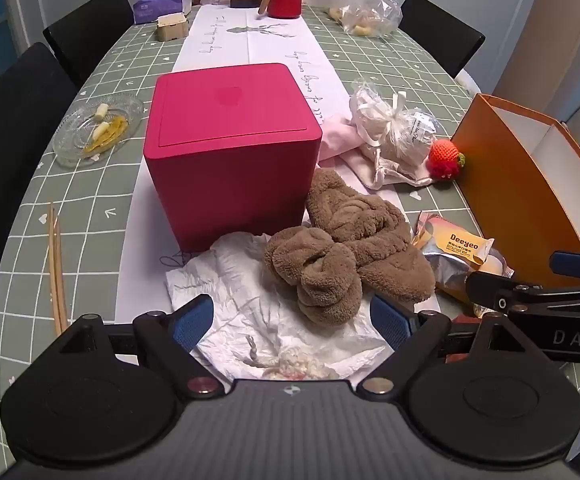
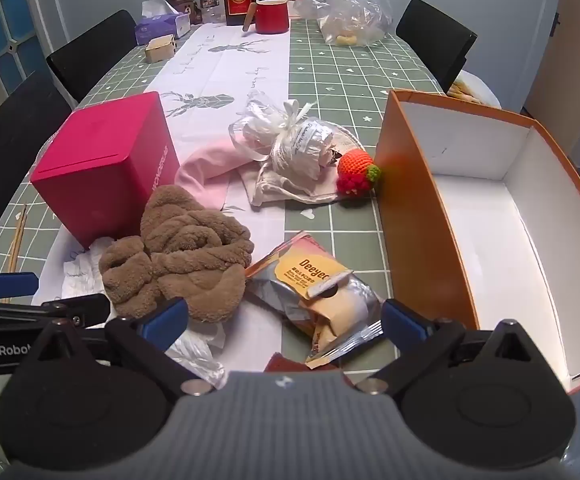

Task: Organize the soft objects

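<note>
— Nearest the left gripper (image 1: 292, 320)?
— Crumpled white paper (image 1: 230, 292) under it, both jaws spread wide and holding nothing. The brown towel (image 1: 342, 248) begins right between the 2 blue pads (image 1: 192, 320), its near knot touching neither.

— How does the towel run?
— It's a twisted rope, long axis going from the near knot away and slightly right, its far end beside the pink box (image 1: 230, 148).

— And the right gripper (image 2: 286, 324)?
— Also wide open, empty. A snack packet (image 2: 318, 292) lies between its fingers; the towel (image 2: 186, 252) sits just left of the left pad.

— Farther out?
— A knitted strawberry (image 2: 356, 172) touches the wall of the orange box (image 2: 414, 208), whose white inside faces up. Just left of it is a tied white bag (image 2: 290, 140) on pink cloth (image 2: 206, 168).

— Surface, room?
— Green checked tablecloth (image 2: 342, 76) with a white runner (image 2: 230, 64), chopsticks (image 1: 56, 264) at left, 3 black chairs, bottles and a red mug (image 1: 284, 0) at the far end.
</note>
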The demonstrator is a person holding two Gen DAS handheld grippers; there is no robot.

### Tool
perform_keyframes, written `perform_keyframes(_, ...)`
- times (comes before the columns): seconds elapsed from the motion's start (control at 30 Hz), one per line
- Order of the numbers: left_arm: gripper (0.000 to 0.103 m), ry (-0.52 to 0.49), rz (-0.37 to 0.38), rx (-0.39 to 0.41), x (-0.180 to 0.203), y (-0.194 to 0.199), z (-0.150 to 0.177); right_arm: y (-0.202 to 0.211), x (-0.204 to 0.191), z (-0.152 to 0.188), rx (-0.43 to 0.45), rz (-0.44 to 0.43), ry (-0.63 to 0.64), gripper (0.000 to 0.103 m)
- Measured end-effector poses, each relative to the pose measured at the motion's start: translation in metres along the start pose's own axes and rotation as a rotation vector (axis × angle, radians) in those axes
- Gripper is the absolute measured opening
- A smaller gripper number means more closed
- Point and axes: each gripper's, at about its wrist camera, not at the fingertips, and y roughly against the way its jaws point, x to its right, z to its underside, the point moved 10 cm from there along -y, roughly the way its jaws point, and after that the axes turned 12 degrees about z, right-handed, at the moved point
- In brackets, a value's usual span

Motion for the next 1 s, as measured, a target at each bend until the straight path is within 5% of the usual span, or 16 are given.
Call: perform_keyframes(1.0, 0.103, 0.003, 0.010, 0.011, 0.0019, 0.0011, -0.0010, -0.0015, -0.0004, 0.0013, -0.005, -0.003, -0.004, 0.100)
